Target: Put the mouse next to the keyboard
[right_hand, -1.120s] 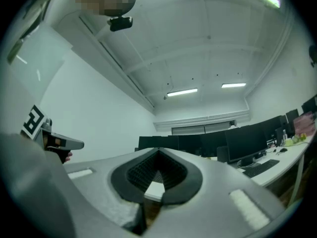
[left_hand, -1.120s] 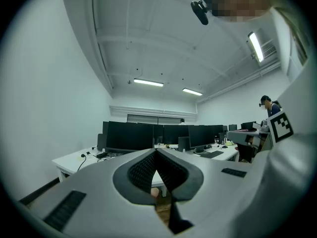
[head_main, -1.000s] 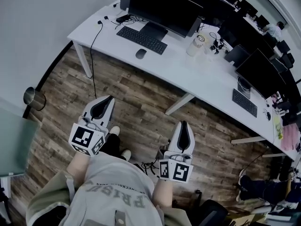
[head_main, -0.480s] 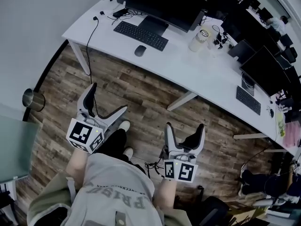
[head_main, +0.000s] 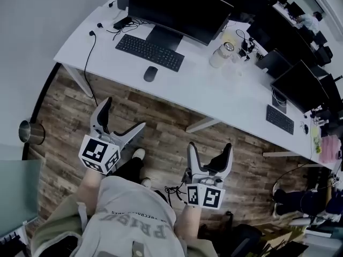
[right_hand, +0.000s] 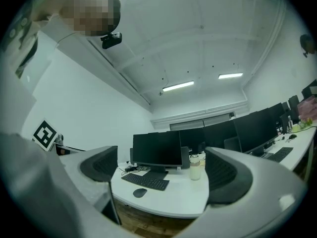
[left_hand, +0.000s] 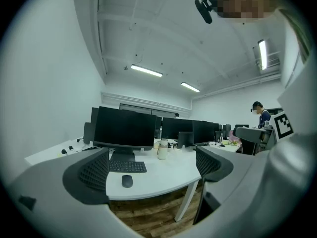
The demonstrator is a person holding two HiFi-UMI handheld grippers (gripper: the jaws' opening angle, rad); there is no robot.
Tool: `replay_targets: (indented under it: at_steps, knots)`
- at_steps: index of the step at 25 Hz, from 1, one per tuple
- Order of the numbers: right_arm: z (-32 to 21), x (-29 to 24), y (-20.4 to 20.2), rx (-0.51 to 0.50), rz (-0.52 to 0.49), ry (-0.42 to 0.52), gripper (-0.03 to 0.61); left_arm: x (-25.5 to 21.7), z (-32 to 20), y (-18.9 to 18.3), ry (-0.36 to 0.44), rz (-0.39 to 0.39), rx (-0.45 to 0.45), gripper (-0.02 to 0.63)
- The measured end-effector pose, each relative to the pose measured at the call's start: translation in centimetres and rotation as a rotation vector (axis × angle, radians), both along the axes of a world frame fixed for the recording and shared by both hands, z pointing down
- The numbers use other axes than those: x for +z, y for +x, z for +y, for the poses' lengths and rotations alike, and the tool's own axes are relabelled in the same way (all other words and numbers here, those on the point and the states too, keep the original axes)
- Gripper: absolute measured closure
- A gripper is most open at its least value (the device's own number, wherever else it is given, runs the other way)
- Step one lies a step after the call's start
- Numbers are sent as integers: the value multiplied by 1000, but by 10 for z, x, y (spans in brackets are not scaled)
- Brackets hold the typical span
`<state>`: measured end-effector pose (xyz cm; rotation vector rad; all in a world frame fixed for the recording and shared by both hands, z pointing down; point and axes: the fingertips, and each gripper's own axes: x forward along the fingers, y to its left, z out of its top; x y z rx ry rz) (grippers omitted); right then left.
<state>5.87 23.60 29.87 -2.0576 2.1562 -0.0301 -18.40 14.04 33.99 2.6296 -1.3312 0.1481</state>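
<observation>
A dark mouse (head_main: 150, 74) lies on the white desk (head_main: 214, 98), just in front of the right end of a black keyboard (head_main: 149, 52). The mouse (left_hand: 127, 181) and keyboard (left_hand: 127, 166) also show between the jaws in the left gripper view, and the mouse (right_hand: 140, 193) and keyboard (right_hand: 145, 181) show in the right gripper view. My left gripper (head_main: 121, 119) hangs over the wooden floor, well short of the desk, jaws spread wide and empty. My right gripper (head_main: 209, 152) is beside it, also open and empty.
A large monitor (head_main: 179, 7) stands behind the keyboard, a jar-like bottle (head_main: 221, 54) to its right. More monitors and a second keyboard (head_main: 279, 119) lie further right. Desk legs (head_main: 201, 124) stand ahead. A metal bin (head_main: 30, 130) sits at left. Cables (head_main: 171, 189) lie by my feet.
Both grippers went from shut to wide open between the oldest frame and the middle one. Since then the view has shifted so the desk sits a little lower and nearer.
</observation>
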Motion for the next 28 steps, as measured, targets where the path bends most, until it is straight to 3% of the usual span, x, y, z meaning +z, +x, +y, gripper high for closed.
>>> replay_targets:
  at_steps: [8,15,19,28]
  knots:
    - [-69,-5,-7,84,-8,-5,34,15,-87,0,-48,9,76,95]
    - [-103,-1,-6,128,-16,-27,34,40,-119,2,-103,-5,96,95]
    - [-126,11,-5,112,-22,-46,34,59,-129,5,-113,-61,93,95]
    - [-185,23,22,48,-34,-38,34,78,-164,24,-142,-66,31,95]
